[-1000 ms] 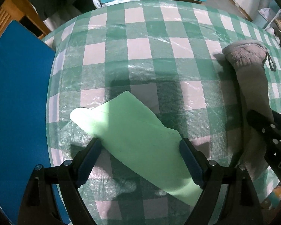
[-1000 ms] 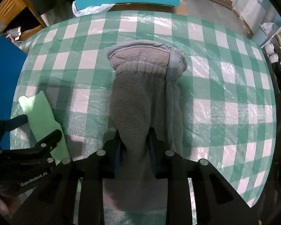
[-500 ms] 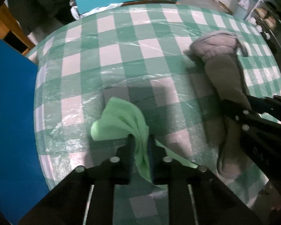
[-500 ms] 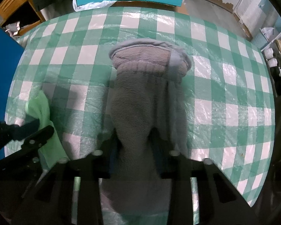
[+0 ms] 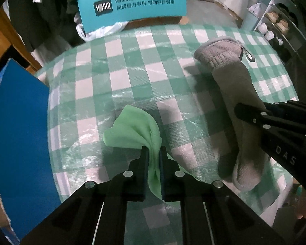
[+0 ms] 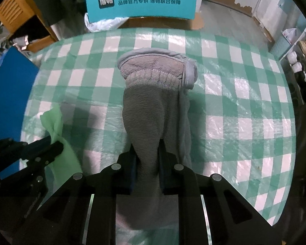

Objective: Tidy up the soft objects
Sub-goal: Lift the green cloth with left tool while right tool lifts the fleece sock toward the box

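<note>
The green cloth [image 5: 136, 130], lying flat between spread tongs a second earlier, was now bunched and pinched by the left tongs [image 5: 153, 157] at six o'clock on the checked desk [image 5: 132, 77]; lifting was judged next. The grey fleece sock [image 6: 151, 106] was kept clamped by the right tongs [image 6: 148, 153], reaching in level from four o'clock.

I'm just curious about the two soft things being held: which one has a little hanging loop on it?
The fuzzy grey sock, clamped by the right gripper: a small loop shows at its cuff. The thin green cloth in the left gripper has none.
</note>
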Tool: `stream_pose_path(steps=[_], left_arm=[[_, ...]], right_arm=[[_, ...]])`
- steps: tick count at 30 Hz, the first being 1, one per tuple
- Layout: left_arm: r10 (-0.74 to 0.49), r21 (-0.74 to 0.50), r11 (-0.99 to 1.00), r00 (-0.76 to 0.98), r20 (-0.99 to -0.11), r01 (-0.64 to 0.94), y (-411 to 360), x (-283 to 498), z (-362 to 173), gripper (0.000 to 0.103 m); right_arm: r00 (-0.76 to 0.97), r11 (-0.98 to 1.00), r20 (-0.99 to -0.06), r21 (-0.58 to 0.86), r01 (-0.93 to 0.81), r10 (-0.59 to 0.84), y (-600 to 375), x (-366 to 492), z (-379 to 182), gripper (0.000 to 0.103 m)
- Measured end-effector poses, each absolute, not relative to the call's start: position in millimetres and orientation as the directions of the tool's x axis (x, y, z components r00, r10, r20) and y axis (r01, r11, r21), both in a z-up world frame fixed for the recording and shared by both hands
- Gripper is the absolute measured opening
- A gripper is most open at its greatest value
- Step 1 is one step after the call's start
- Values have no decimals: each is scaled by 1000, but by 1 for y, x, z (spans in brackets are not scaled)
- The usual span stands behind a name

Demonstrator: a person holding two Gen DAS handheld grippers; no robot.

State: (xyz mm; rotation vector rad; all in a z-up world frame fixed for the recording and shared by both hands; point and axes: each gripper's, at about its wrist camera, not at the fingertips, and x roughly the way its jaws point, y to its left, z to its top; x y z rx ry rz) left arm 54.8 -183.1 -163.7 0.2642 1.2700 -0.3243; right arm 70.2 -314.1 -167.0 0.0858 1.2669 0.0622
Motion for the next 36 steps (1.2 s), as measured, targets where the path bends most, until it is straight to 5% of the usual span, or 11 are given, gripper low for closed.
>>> stream_pose_path(steps=[36], left_arm=[[-36, 156, 932, 510, -859, 328, -127, 37, -65, 9]], right_arm=[[446, 983, -878, 127, -133, 174, -270, 29, -57, 15]])
